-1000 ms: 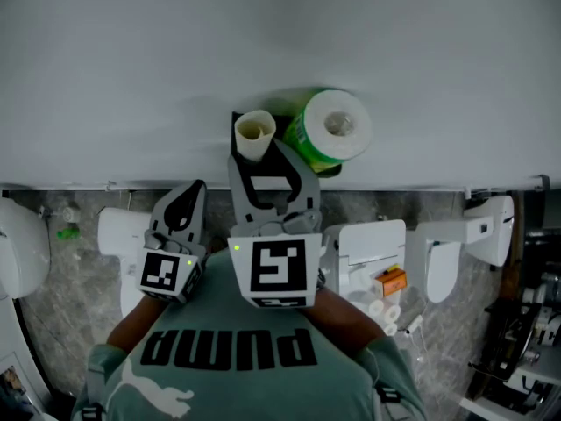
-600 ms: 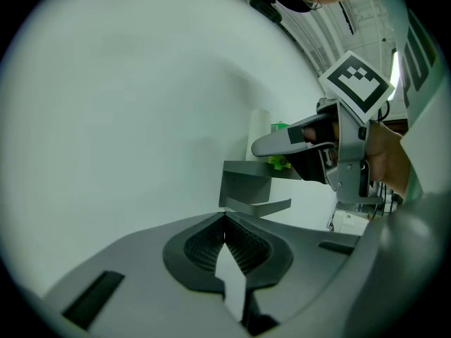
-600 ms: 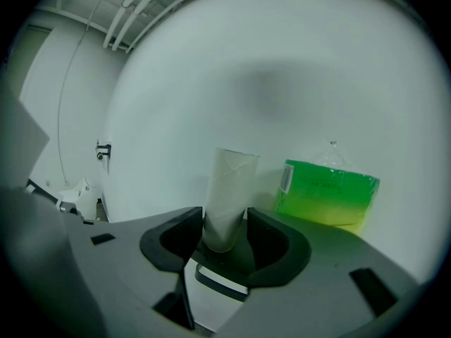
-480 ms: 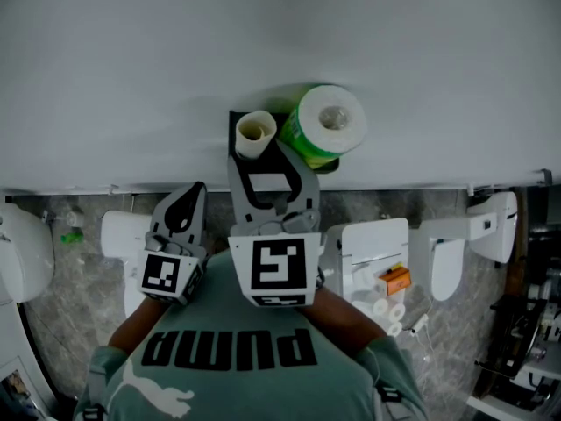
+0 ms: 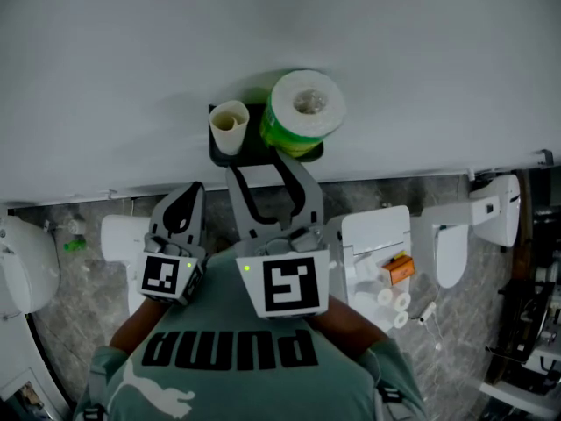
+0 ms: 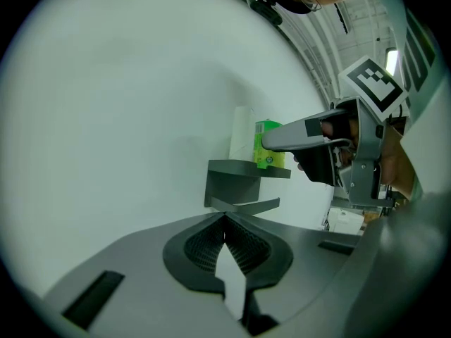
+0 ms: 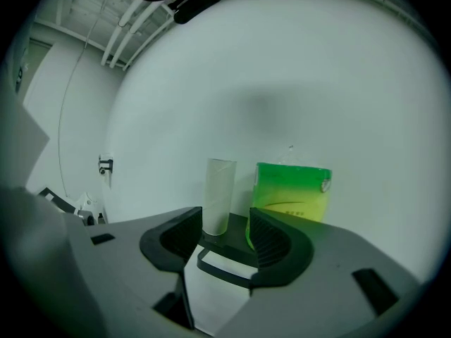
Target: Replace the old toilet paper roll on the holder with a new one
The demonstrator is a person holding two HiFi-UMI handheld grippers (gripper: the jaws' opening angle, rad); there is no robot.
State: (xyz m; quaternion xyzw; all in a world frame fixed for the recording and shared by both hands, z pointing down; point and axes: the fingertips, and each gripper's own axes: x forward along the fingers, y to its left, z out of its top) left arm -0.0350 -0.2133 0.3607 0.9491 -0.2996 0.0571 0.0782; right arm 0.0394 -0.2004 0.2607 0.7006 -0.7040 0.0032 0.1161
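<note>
old tube (image 5: 229, 123) stands upright at the left end of the holder (image 5: 263, 150) on the wall, with the new roll (image 5: 302, 108) in green wrap just beside it on the right, also on end. right gripper (image 5: 260, 167) is spread and empty, tips near the holder's front edge; in its own view the tube sits ahead, a shade toward the left jaw, long axis vertical across the level gap, so a straight push forward should straddle it. left gripper (image 5: 187, 198) is pressed together on nothing, set back to the left, the farther of the two.
</note>
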